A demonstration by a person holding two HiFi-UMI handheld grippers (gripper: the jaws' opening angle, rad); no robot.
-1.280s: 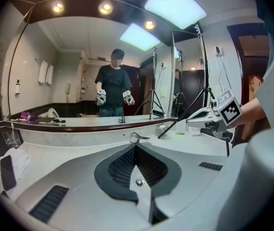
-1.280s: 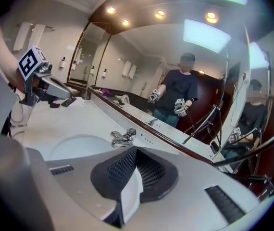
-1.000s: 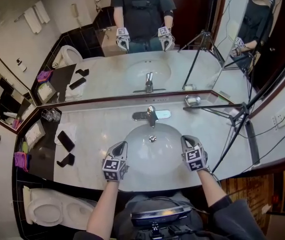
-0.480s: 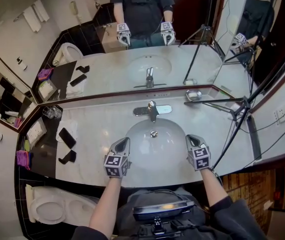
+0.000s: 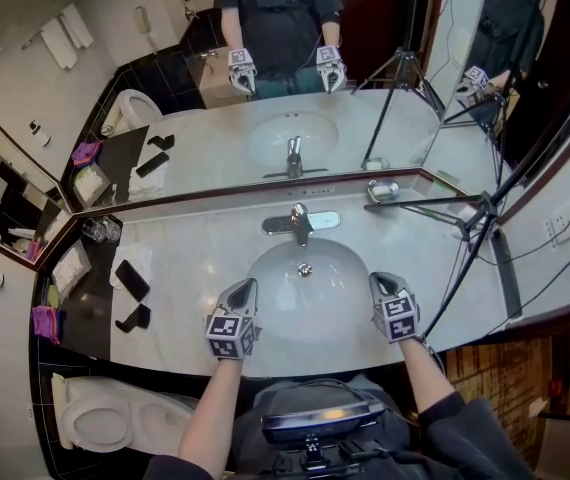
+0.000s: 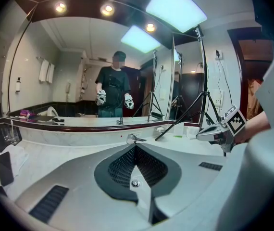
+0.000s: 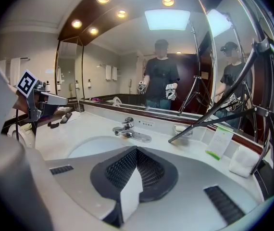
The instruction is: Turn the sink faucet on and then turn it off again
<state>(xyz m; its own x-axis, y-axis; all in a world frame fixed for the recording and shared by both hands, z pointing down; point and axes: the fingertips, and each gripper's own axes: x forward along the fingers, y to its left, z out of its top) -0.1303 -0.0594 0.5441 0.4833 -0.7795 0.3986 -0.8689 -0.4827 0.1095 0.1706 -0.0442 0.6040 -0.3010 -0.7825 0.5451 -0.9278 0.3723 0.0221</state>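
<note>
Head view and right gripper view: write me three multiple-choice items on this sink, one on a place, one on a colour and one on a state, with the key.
1. Where does the faucet stand?
A. behind the basin, at its middle
B. left of the basin
C. right of the basin

2. What colour is the faucet?
A. black
B. shiny silver
C. gold

3. How is the right gripper?
A. open
B. shut on the faucet
C. shut and empty

Key: 1 A, it rises from the counter at the basin's back rim. 2 B, it gleams like chrome. 3 C, its jaws meet with nothing between them, well short of the faucet.
</note>
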